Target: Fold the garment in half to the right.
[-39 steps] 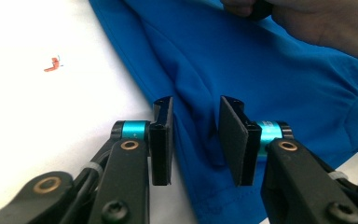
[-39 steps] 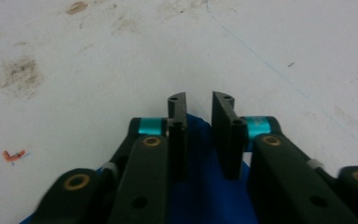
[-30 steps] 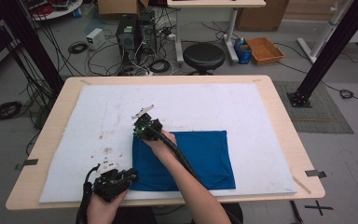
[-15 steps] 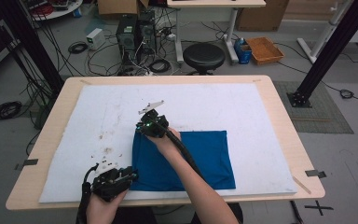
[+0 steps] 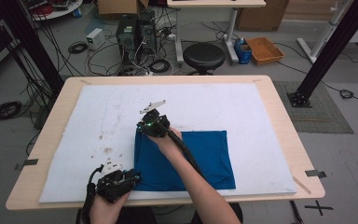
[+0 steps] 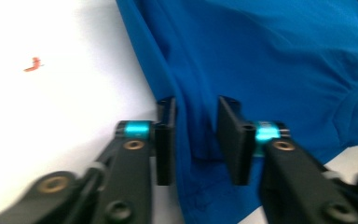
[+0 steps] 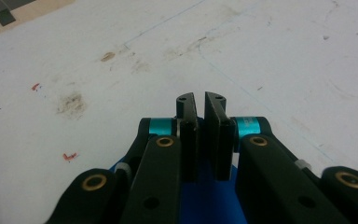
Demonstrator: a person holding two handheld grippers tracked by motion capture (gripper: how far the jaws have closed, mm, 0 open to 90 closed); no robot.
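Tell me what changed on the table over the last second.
The right gripper, shut on the far left corner of the blue cloth, lifted that corner slightly. The left gripper has just been closing its jaws around the near left edge, a fold of cloth between them. The cloth's right side stayed flat on the white mat.

No legible text, label, brand, number or sign on any surface.
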